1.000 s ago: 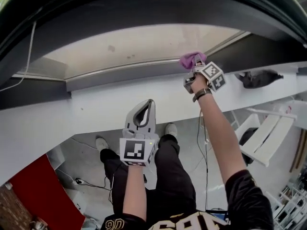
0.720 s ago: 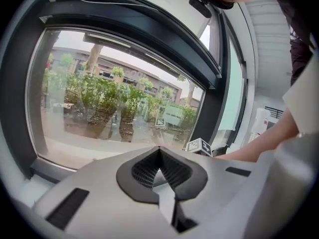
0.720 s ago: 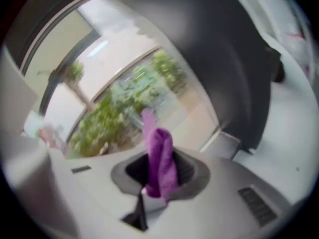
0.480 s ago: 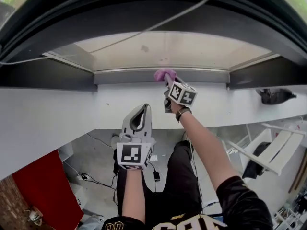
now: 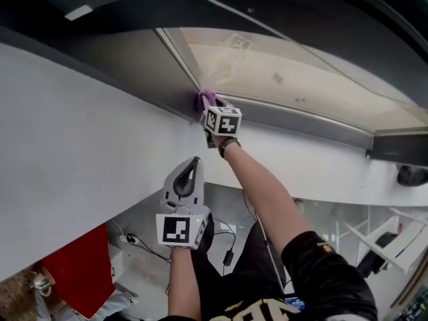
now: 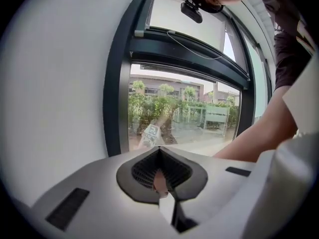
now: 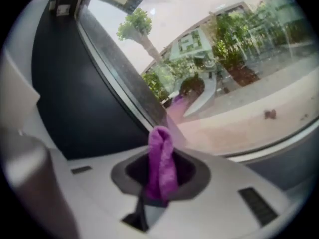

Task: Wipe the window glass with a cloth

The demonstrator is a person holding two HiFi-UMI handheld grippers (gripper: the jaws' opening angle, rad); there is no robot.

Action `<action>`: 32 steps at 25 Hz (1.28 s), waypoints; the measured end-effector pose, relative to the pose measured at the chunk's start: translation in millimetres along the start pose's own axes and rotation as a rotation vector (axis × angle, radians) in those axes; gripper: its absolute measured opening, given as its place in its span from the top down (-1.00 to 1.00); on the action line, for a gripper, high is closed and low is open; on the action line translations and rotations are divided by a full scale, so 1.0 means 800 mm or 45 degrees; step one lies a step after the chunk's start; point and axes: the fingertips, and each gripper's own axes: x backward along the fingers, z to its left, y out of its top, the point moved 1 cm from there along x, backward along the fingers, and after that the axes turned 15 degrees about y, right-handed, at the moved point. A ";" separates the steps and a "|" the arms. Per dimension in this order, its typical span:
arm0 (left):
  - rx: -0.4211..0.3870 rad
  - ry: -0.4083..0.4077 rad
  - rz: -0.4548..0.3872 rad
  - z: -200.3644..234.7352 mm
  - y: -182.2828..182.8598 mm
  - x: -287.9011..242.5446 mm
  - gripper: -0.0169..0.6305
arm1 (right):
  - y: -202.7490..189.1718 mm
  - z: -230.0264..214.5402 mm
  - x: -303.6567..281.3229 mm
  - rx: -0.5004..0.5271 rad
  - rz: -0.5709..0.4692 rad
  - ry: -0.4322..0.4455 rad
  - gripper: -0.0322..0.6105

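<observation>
A dark object [image 5: 410, 175] lies at the white sill's [image 5: 100, 152] right end; black cables [image 5: 232, 241] trail on the grey floor [image 5: 150, 219].

The person wears a black short-sleeved shirt [image 5: 328, 273] with white lettering across the chest at 6 o'clock in the head view. They also wear dark trousers [image 5: 251, 259] and a dark band [image 5: 228, 146] on the right wrist. The left gripper [image 5: 193, 162] is a light grey moulded shell tapering around a dark teardrop opening. At its base is a white cube [image 5: 177, 229] with black square markers. The right gripper [image 5: 208, 107] bears a like marker cube [image 5: 223, 120]. The left gripper view shows a dark ribbed pocket [image 6: 160, 169] at centre, with dark rectangular slots [image 6: 67, 209] at 8 and 3 o'clock.
</observation>
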 end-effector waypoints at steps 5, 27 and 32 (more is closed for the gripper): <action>0.050 -0.029 -0.035 -0.020 0.007 -0.014 0.92 | 0.019 -0.079 0.081 -0.107 -0.055 -0.141 0.66; 0.052 -0.334 -0.117 -0.492 0.048 -0.006 0.92 | 0.151 -0.417 0.790 -0.454 -0.656 -0.756 0.66; -0.006 -0.255 -0.120 -0.511 0.119 0.037 0.92 | 0.205 -0.244 0.820 -0.432 -0.753 -0.461 0.66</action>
